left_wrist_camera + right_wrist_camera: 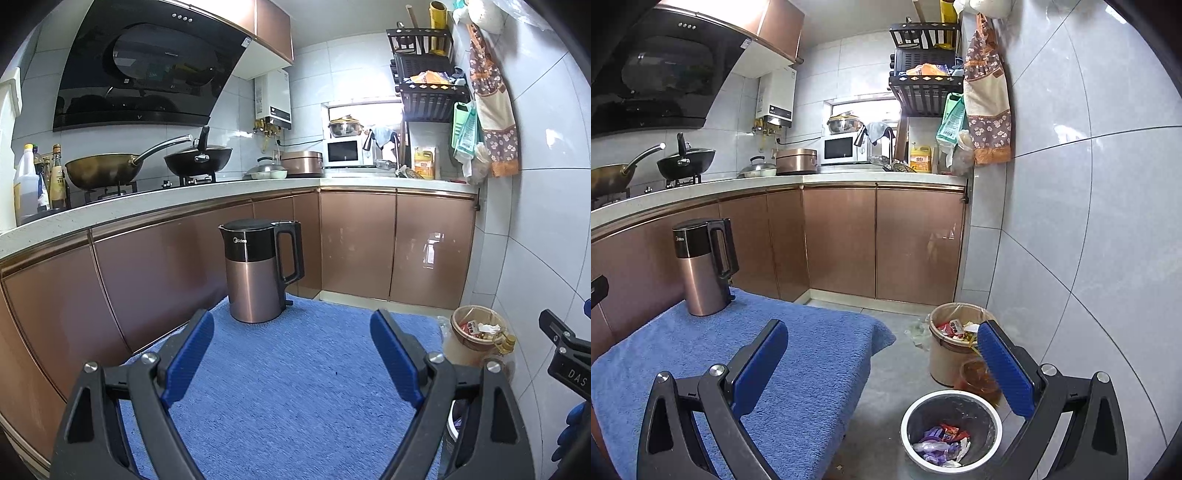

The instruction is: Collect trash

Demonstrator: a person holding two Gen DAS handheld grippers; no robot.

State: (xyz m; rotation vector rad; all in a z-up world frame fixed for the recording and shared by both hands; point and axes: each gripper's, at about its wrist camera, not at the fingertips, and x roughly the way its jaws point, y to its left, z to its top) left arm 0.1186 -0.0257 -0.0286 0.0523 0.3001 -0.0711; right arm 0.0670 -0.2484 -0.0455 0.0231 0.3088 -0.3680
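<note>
Below and between the spread, empty jaws of the right gripper point(882, 354), wrappers point(942, 443) lie in a grey bin point(908, 417). Left gripper point(291, 350) gapes empty over a blue towel point(295, 369), seemingly clear; a careless sweep could topple the kettle point(258, 273) ahead.

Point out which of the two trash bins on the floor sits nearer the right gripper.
The grey bin, low between the open right gripper fingers, holding purple and red wrappers. The beige bin stands farther back, by the wall.
</note>
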